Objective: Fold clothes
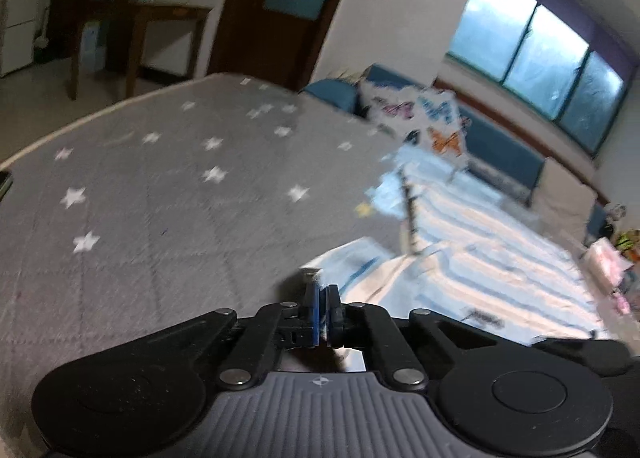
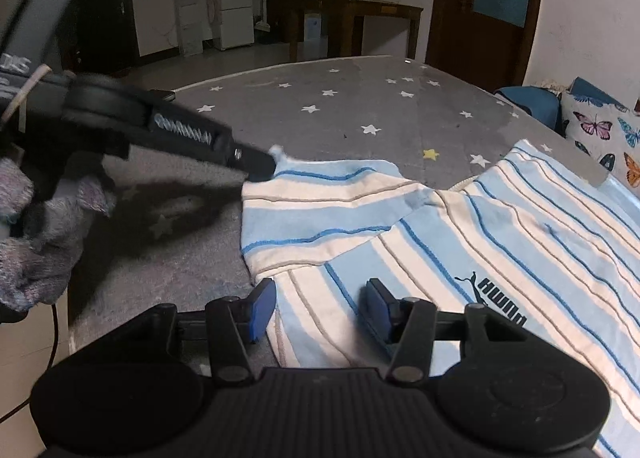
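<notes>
A striped shirt (image 2: pixel 460 242) lies on the grey starred mat (image 2: pixel 320 113), its sleeve (image 2: pixel 316 201) spread toward the left. The left gripper (image 2: pixel 264 167) is pinched closed on the sleeve's far corner (its own view is blurred, the pads pressed together). The right gripper (image 2: pixel 320 308) hovers with its fingers (image 2: pixel 262 310) spread apart, straddling the shirt's near edge just below the sleeve.

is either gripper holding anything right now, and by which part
The left gripper is shut on the striped shirt, pinching the tip of its sleeve. The right gripper is open above the shirt and holds nothing.
</notes>
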### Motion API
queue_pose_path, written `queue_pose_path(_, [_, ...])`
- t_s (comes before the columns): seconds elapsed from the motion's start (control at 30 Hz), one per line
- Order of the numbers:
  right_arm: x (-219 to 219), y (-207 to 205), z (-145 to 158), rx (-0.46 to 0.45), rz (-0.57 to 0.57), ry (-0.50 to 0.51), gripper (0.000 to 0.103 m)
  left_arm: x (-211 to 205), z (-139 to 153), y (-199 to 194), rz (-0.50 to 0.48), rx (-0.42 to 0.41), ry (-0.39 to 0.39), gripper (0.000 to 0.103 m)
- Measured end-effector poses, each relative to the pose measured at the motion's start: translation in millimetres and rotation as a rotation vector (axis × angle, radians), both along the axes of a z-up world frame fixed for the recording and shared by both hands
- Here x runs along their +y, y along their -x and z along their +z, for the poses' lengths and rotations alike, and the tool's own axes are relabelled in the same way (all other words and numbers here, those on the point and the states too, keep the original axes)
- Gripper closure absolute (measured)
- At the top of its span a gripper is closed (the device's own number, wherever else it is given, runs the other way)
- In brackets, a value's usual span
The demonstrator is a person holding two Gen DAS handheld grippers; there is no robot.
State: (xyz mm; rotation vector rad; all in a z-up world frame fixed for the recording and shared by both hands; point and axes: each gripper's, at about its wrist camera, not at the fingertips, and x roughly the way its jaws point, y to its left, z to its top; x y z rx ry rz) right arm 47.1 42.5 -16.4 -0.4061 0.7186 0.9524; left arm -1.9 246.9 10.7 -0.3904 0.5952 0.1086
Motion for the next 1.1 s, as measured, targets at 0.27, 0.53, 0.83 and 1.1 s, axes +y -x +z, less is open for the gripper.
queue_pose_path(0.27, [-27.3, -9.2, 17.0, -0.01, -0.056, -0.013, 0.052, -26.6, 23.2, 2.0, -0.129, -0.081, 0.021, 0.1])
queue_pose_path(0.53, [-78.5, -30.7, 26.3, -0.021, -0.199, -0.013, 0.052, -73.0, 24.0, -4.7, -0.309, -0.083, 0.006, 0.1])
queue_pose_path(0.83, [-112.8, -41.6, 25.1, -0.01, -0.286, -0.021, 0.052, -116.8, -1.3, -6.7, -0.511, 0.022, -0.003, 0.099])
queue_pose_path(1.1, [-115.3, -41.8, 23.6, 0.003, -0.289, -0.047, 0.052, -104.9, 17.9, -12.1, -0.509, 0.003, -0.069, 0.097])
